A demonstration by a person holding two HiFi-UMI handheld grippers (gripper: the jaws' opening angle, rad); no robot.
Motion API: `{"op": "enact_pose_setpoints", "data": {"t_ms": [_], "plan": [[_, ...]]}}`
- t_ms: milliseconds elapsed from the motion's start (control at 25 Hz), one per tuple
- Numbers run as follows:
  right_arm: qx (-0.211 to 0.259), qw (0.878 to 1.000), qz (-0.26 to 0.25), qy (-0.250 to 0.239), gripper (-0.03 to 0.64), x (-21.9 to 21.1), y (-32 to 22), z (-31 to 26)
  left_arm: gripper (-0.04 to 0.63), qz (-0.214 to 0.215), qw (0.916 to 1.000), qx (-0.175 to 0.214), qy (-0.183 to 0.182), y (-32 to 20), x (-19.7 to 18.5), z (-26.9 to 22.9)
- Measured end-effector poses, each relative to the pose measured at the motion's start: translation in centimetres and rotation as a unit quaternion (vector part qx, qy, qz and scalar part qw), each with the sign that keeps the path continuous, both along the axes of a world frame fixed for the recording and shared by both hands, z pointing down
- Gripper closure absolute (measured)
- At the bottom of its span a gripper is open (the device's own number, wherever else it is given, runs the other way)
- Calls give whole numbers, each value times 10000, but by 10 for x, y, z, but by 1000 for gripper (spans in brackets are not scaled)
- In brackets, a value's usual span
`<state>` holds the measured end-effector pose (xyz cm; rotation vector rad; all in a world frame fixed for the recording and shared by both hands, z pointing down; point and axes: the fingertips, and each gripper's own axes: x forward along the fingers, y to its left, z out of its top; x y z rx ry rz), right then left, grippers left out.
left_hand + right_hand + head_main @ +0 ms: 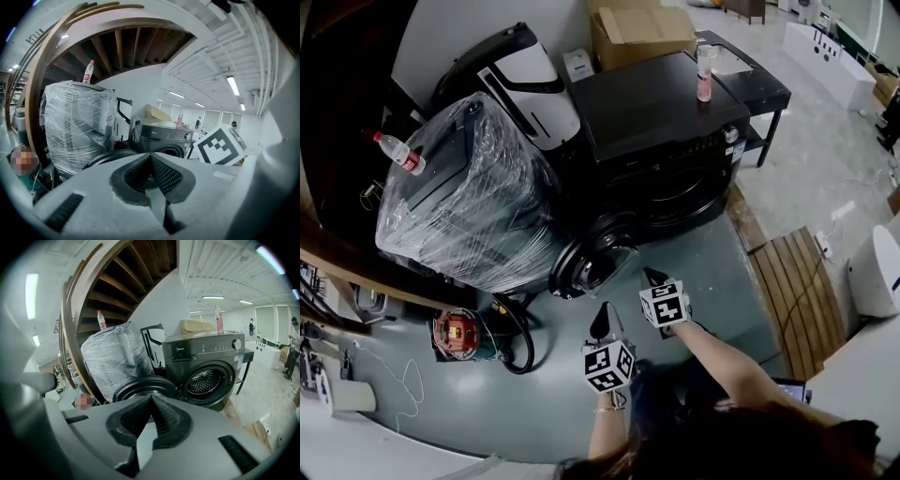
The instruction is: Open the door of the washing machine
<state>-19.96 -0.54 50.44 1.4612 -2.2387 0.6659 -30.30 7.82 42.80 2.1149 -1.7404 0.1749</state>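
Note:
The dark washing machine [656, 141] stands on the floor with its round door [592, 258] swung open to the left. In the right gripper view the drum opening [206, 380] is uncovered and the door [143, 386] hangs beside it. My left gripper [602, 321] and right gripper [654, 277] are held side by side in front of the door, apart from it. The left gripper [150, 154] has its pads together with nothing between them. The right gripper [151, 397] is likewise shut and empty.
A plastic-wrapped appliance [459, 197] with a bottle [398, 150] on top stands left of the washer. A pink bottle [704, 73] sits on the washer, a cardboard box [642, 33] behind it. A red device [457, 333] with black cable lies on the floor; wooden slats [792, 291] lie right.

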Motion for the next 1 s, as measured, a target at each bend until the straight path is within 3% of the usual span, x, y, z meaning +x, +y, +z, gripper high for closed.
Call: {"op": "enact_pose_setpoints", "data": {"t_ms": [1000], "plan": [[960,9953,-86,113,617,181,60,-101,584,926,9943,516,-99,1,175,-74]]}}
